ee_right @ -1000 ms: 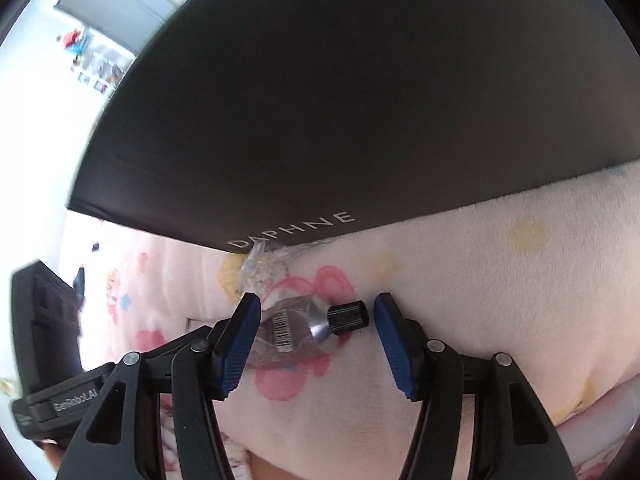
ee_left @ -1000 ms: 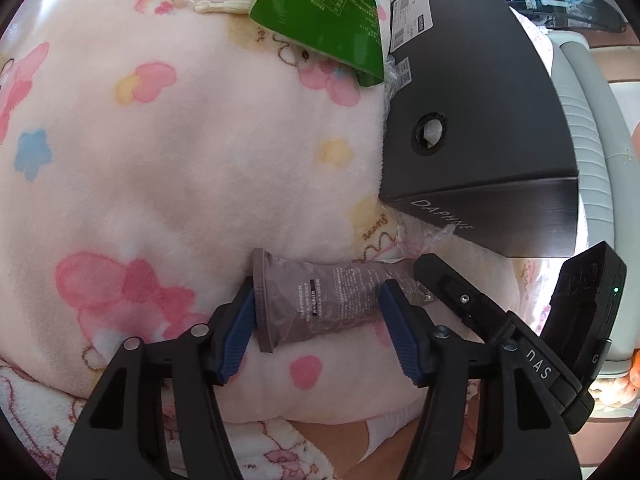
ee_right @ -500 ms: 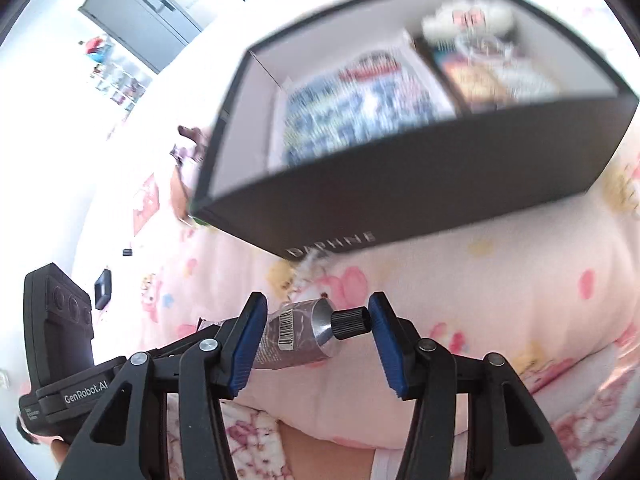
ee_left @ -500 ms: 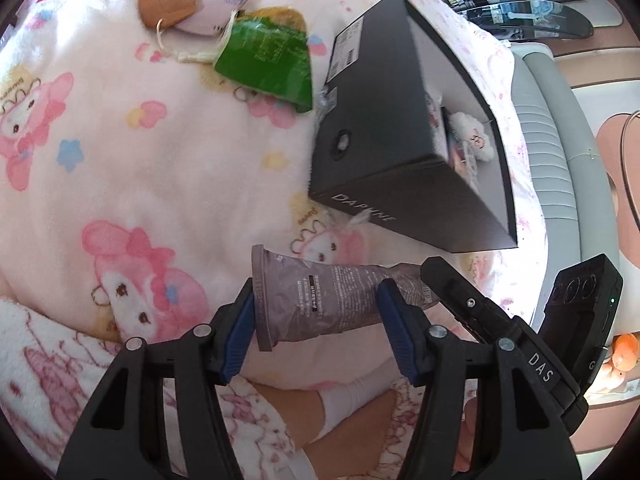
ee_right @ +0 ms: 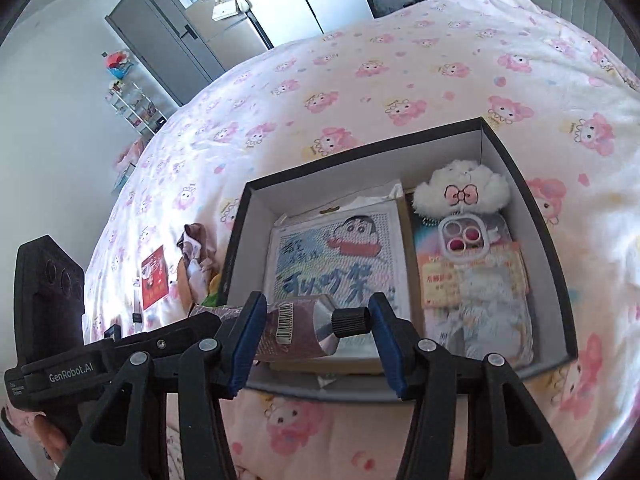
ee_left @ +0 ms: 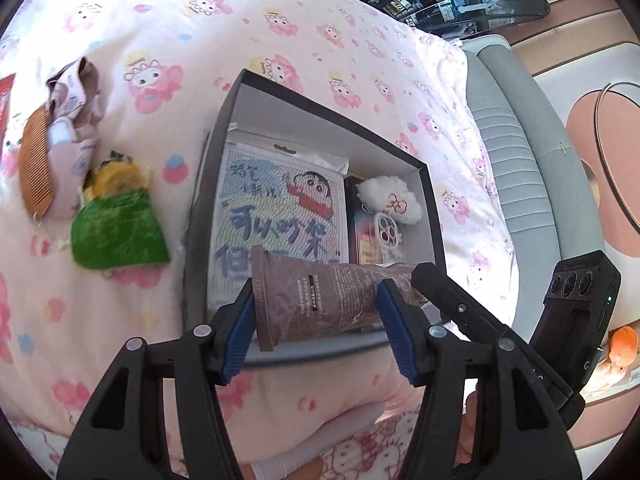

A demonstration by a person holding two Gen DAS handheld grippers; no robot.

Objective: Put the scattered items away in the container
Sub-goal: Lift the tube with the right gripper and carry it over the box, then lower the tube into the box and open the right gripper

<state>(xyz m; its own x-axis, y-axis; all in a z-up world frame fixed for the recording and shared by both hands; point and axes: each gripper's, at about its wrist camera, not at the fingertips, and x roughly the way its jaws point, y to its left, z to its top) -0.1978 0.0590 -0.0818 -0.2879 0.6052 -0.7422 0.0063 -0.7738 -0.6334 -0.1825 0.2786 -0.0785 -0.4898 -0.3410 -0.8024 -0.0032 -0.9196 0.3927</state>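
Pink cartoon-print bedding (ee_left: 280,20) carried an open black box (ee_left: 434,216) near the bed's padded grey edge, already holding a picture card and a white plush. Both grippers held one mauve tube (ee_left: 320,300) in the air above the box's near rim. The left gripper (ee_left: 316,328) clamped the crimped end and body, and the right gripper (ee_right: 316,328) gripped the capped end, cap against one pad. The tube's long axis lay level and crosswise to both grippers, along the box's near rim, black cap pointing right. Judged from this, the carry was under way; next the tube needs moving inward over the card, lowering, and both grippers releasing. A green packet (ee_left: 116,232), a comb (ee_left: 34,168) and socks (ee_left: 72,120) lay on the bedding left of the box.
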